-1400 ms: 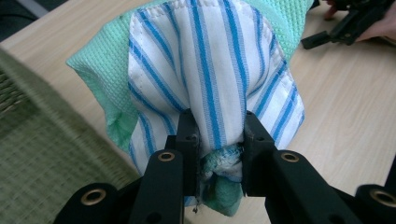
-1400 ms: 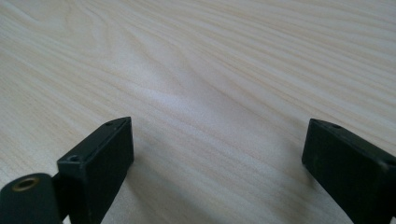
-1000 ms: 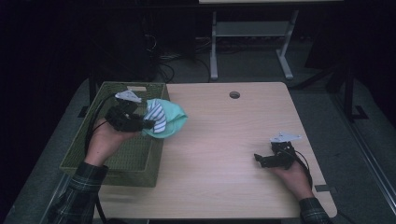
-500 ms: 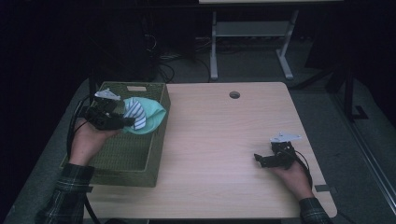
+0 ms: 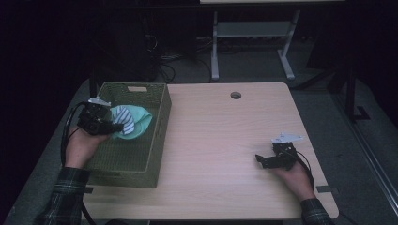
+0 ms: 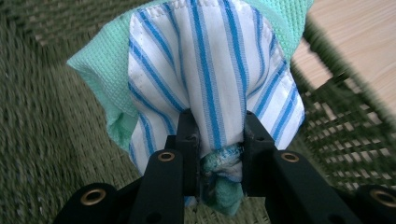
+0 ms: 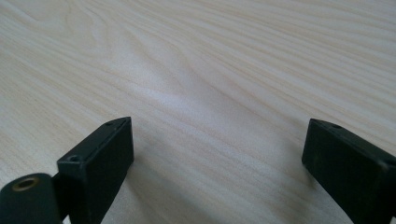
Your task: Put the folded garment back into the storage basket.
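- Pale wood table (image 5: 220,140) sits before you under dim light, a dark floor and a metal stand behind it; a green woven basket (image 5: 157,140) rests on its left part
- Your left gripper (image 6: 217,140) pinches a bunched cloth (image 6: 210,70), white with blue stripes over mint green, held above the basket's inside
- Your right gripper (image 7: 217,154) rests spread wide on the bare wood near the right edge, gripping nothing
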Motion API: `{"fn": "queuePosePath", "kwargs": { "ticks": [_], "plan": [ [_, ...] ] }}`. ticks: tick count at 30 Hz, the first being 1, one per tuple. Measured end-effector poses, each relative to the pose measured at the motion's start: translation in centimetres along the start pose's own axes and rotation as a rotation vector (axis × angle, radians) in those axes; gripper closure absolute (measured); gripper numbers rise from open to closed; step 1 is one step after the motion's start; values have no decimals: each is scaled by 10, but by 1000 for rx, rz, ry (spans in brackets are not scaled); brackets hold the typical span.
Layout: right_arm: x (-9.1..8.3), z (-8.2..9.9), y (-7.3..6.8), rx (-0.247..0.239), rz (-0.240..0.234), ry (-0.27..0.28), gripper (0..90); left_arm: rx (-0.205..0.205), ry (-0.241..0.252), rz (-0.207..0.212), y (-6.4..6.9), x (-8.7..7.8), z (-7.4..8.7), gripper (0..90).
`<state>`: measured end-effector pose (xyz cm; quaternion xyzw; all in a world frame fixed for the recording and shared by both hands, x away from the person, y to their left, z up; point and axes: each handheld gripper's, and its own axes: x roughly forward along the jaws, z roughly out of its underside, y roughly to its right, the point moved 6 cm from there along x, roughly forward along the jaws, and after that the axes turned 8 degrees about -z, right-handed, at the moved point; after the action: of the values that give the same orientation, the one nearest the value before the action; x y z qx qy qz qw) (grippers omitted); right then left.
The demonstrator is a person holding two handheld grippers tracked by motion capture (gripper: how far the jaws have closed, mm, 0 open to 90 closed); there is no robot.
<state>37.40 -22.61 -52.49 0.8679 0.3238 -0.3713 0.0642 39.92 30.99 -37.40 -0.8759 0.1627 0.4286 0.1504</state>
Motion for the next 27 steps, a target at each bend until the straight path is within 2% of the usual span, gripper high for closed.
{"fn": "queuePosePath", "kwargs": {
  "ticks": [15, 21, 25, 27],
  "plan": [
    [0, 0, 0, -2, 0, 0, 83, -32, -109, 3, -9, 45, 32, 724],
    [0, 0, 0, -1, 0, 0, 84, -44, -149, 20, -11, 61, 40, 719],
    [0, 0, 0, -1, 0, 0, 83, -39, -163, 25, -10, 66, 42, 705],
    [0, 0, 0, -2, 0, 0, 84, -32, -167, 26, -9, 68, 42, 659]
  ]
}}
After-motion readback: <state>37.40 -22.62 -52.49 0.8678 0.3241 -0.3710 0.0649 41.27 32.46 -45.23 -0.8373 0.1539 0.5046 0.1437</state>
